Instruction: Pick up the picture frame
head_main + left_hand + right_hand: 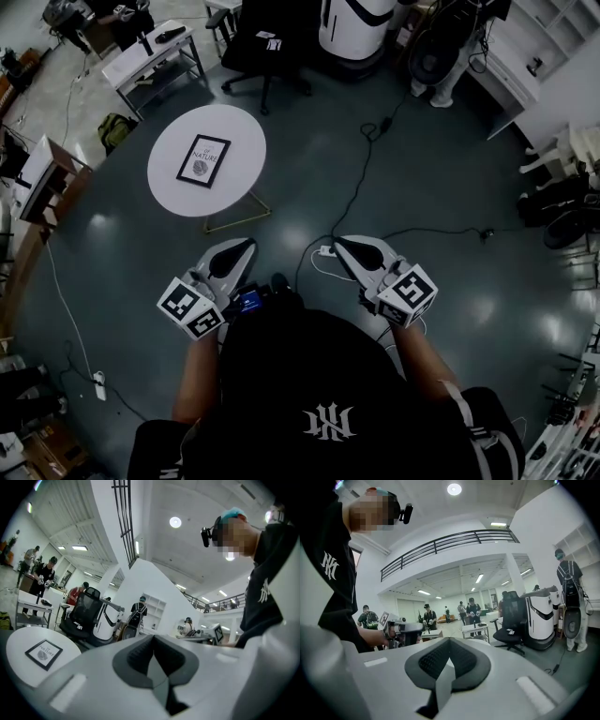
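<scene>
Two grippers, both empty: your left gripper point(246, 247) and right gripper point(343, 245) each have their jaws pressed fully together, with nothing held. You hold them out in front of your torso, apart from each other, over the grey floor point(422, 187). The picture frame point(203, 160) lies flat near the middle of the round white table point(239, 192), ahead and to your left, well apart from both grippers. A black office chair point(267, 47) stands beyond the table.
</scene>
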